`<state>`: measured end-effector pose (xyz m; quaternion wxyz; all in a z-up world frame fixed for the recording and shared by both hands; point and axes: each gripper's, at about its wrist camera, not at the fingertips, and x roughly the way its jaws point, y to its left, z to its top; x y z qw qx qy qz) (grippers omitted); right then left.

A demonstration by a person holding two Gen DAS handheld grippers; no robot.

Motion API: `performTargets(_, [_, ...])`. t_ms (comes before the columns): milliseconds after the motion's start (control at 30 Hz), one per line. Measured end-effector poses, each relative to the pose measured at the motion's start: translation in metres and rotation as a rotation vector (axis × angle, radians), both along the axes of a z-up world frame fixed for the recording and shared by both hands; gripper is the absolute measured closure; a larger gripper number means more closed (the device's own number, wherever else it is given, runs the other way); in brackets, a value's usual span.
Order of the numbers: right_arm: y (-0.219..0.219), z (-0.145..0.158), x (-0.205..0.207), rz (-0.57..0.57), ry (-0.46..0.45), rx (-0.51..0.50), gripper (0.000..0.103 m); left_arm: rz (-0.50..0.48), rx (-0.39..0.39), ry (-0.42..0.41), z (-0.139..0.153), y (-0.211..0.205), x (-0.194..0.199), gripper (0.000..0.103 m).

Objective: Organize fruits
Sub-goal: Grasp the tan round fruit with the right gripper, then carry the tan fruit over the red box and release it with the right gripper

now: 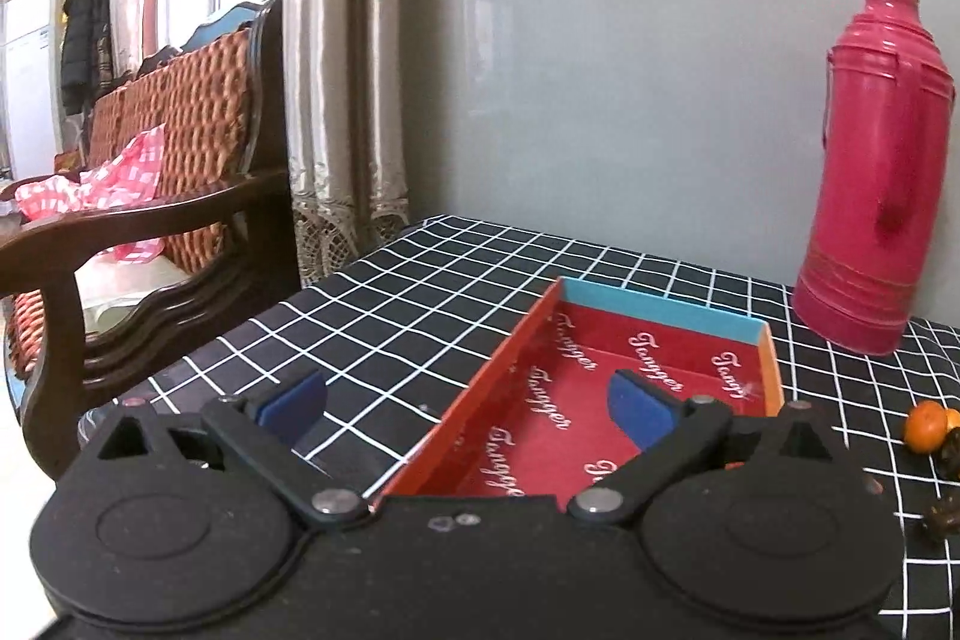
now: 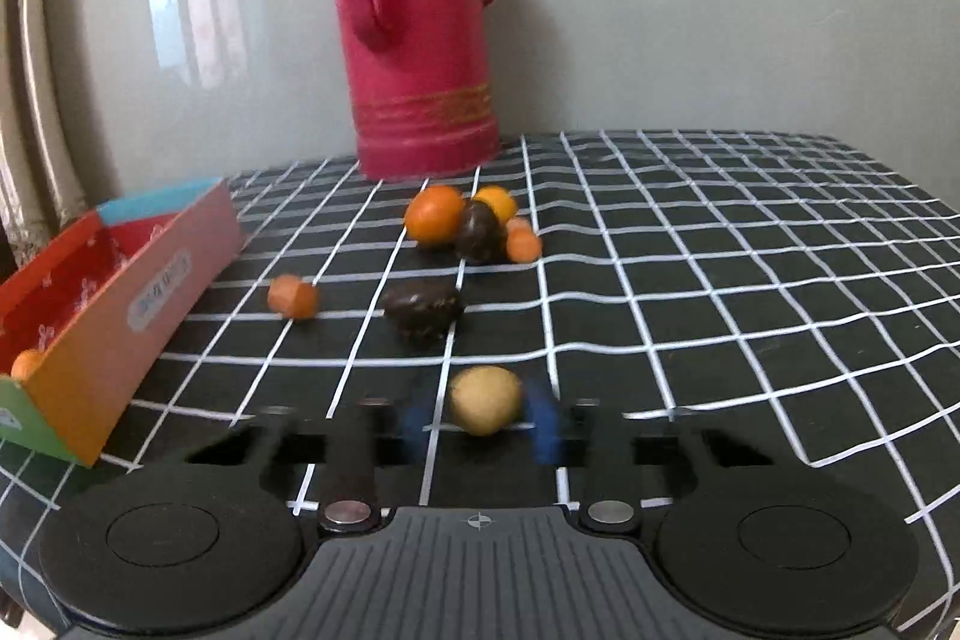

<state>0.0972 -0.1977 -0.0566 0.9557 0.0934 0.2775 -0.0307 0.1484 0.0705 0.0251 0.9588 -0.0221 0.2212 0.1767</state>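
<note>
Checkered cloth covers surface. Yellowish fruit low on cloth, right gripper jaws closed on it, blurred. More fruits near red thermos. Left gripper jaws wide open over red box, holding nothing.

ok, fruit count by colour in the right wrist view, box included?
orange round fruits: 5 (one inside the red cardboard box)
dark brown oval fruits: 2
tan oval fruit: 1
Total: 8
</note>
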Motion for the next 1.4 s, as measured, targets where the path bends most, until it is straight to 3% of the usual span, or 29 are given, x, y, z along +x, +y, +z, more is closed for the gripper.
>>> performTargets(167, [0.006,-0.001,0.001,0.006,-0.01,-0.017,0.075,0.032,-0.009,0.002,0.001,0.012,-0.001,0.008])
performTargets(333, [0.014,0.013,-0.004,0.038,-0.096,0.028,0.075,0.068,-0.026,0.014,0.002,0.028,-0.002,0.008])
performTargets(500, [0.039,0.031,-0.007,0.147,-0.194,0.081,0.075,0.102,-0.045,0.034,0.001,0.045,-0.003,0.008])
performTargets(700, [0.083,0.045,-0.003,0.291,-0.247,0.086,0.075,0.149,-0.06,0.045,0.001,0.065,-0.007,0.008])
performTargets(1000, [0.132,0.041,-0.002,0.433,-0.254,0.036,0.075,0.169,-0.057,0.052,0.0,0.08,-0.01,0.008])
performTargets(1400, [0.148,0.035,-0.001,0.468,-0.224,0.014,0.074,0.187,-0.056,0.057,-0.001,0.088,-0.011,0.008])
